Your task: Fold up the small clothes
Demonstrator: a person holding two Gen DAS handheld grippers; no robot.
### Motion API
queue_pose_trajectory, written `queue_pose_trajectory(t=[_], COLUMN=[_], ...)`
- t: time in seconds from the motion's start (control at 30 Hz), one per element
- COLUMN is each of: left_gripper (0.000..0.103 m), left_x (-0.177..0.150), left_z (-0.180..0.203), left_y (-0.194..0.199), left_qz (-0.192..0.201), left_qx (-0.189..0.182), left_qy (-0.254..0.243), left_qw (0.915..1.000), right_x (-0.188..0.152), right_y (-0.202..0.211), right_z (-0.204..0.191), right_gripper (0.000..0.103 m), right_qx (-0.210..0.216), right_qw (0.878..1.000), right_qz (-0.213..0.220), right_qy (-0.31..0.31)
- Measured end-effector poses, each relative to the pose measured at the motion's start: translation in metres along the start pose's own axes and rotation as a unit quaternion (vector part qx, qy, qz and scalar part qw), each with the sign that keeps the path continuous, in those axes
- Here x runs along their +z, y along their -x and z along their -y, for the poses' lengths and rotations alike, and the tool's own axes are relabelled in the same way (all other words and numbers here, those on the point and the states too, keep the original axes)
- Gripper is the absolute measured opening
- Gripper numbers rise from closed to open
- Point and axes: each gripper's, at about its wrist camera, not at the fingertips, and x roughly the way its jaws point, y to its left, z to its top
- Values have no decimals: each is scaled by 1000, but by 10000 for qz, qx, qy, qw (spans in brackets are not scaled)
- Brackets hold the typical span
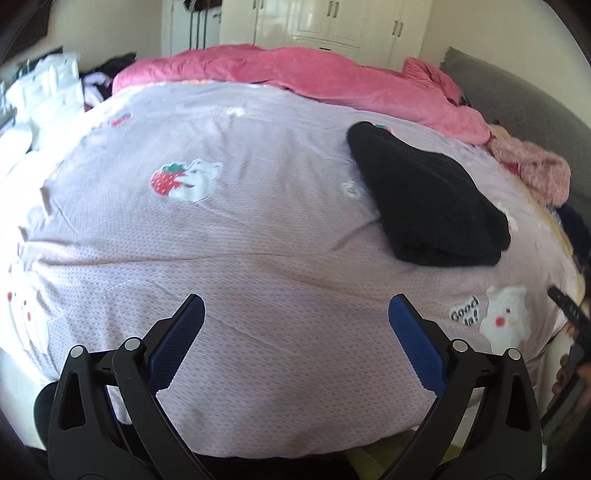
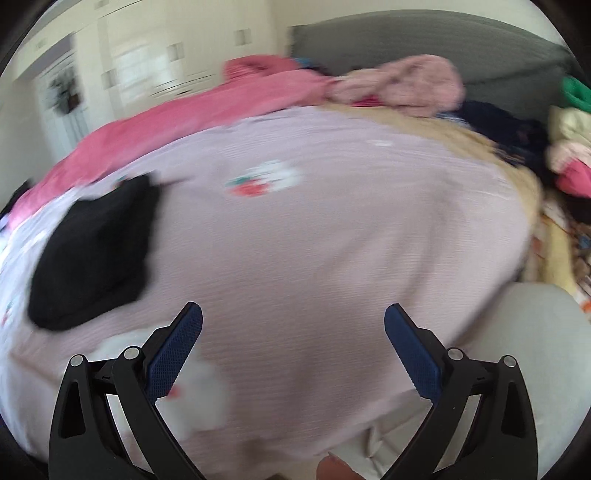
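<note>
A folded black garment (image 1: 424,195) lies on the pale pink printed bedsheet (image 1: 240,240), toward the right side of the bed. In the blurred right wrist view it lies at the left (image 2: 96,251). My left gripper (image 1: 295,314) is open and empty above the near middle of the sheet, well short of the garment. My right gripper (image 2: 293,321) is open and empty above the sheet (image 2: 332,229), to the right of the garment. A pile of unfolded clothes (image 2: 569,147) lies at the far right by the headboard.
A pink blanket (image 1: 295,70) is bunched along the far side of the bed, with a fluffy pink garment (image 1: 532,166) near the grey headboard (image 1: 517,99). White items (image 1: 48,92) are stacked off the left edge. Wardrobe doors (image 1: 332,22) stand behind.
</note>
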Motion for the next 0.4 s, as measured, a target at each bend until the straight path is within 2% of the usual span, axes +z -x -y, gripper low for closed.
queue_pose_trajectory(t=[0.07,0.13,0.23,0.33,0.4], left_gripper=[94,94,94,94,94], left_x=[11,25,44,66,79], left_z=[-28,-64,-128,-193,-226], left_y=[0,-2,-10,-17,-21], left_qz=[97,210,176,114,80], left_qx=[69,293,758,1358,1615], left_qy=[268,586,1120,1511,1650], left_qw=[9996,9976,9907,9791,9730], right_x=[3,7,12,9,2], right_y=[-2,-3,-5,-10,-19], right_z=[43,95,163,214,233], right_gripper=[98,98,98,99,99], right_qx=[-702,-1527,-2550,-3189,-3436], right_qw=[9969,9856,9604,9369,9276], right_qz=[104,277,263,154,-57], right_qy=[-346,-665,-1089,-1427,-1464])
